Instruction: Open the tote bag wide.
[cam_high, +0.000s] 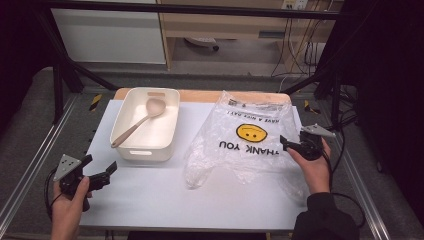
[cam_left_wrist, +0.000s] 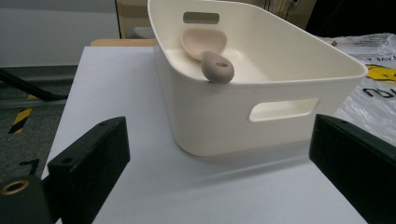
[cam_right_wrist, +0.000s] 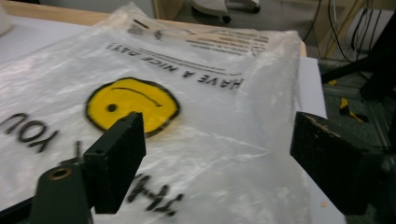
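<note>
Your right gripper (cam_high: 289, 145) hangs over the right side of the crinkled clear plastic bag with the yellow smiley face and "THANK YOU" print (cam_high: 248, 141), its jaws spread wide with nothing pinched between them; the film lies loose beneath them, flat on the white table top (cam_high: 150, 200). Your left gripper (cam_high: 100, 170) waits near the table's front-left corner, jaws equally wide and empty, facing the near wall of the cream rectangular plastic bin (cam_high: 146, 150). Inside that bin lies the beige long-handled spoon (cam_high: 135, 125), bowl toward the far end and handle tip propped on the near rim. The likely trouble is the bag itself: the film is thin and slippery, so a shallow bite may catch only one layer, or slide off, leaving the mouth unopened. Pull hard with one gripper and the whole bag could drag across the table toward the bin. The propped spoon handle may also roll off the rim if the bin is nudged.
</note>
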